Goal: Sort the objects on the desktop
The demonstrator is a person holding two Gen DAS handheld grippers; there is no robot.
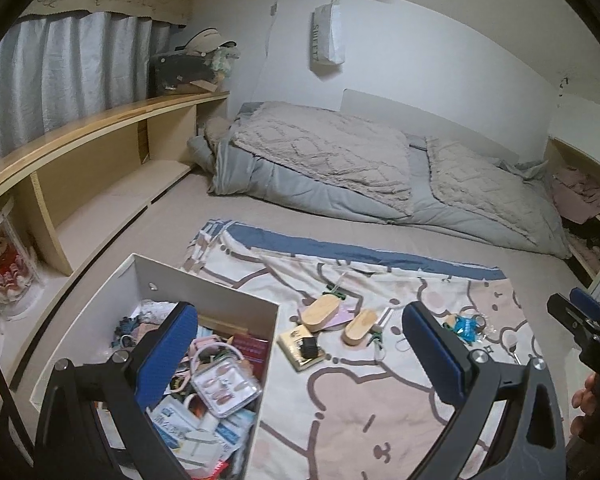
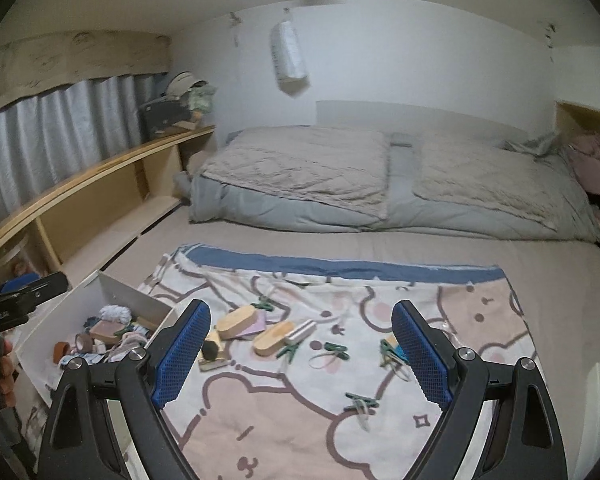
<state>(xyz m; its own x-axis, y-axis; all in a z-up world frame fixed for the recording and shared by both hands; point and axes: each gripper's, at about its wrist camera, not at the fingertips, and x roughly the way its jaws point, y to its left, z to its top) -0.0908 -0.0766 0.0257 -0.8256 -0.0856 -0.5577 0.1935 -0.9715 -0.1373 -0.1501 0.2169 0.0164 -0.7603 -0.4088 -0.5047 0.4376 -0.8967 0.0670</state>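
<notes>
Right wrist view: right tool [image 2: 300, 356] hangs above the cartoon-print cloth [image 2: 480, 308] on the bed, blue pads spread wide, nothing between them. Left tool [image 1: 300, 356] is likewise spread and empty, its left pad over the white storage box [image 1: 204, 284], which is already packed with small items. Unsorted things lie on the cloth, right of the box: two wooden oval blocks [image 2: 236, 322] and [image 2: 272, 338] close together with a pink card under the farther one, a small tan box carrying a black piece [image 2: 211, 354], green clips [image 2: 360, 400] scattered apart, a blue-and-green clip cluster [image 2: 392, 350] near the right pad. Judgement: step in hand is a pick by the right tool, likely the nearer wooden block. Approach from above, span its narrow width, keep the pads clear of the striped piece [image 2: 300, 332] touching its far end and of the clip at its near end. Cloth is soft and wrinkled; pressing down could snag fabric. Close just above it.
</notes>
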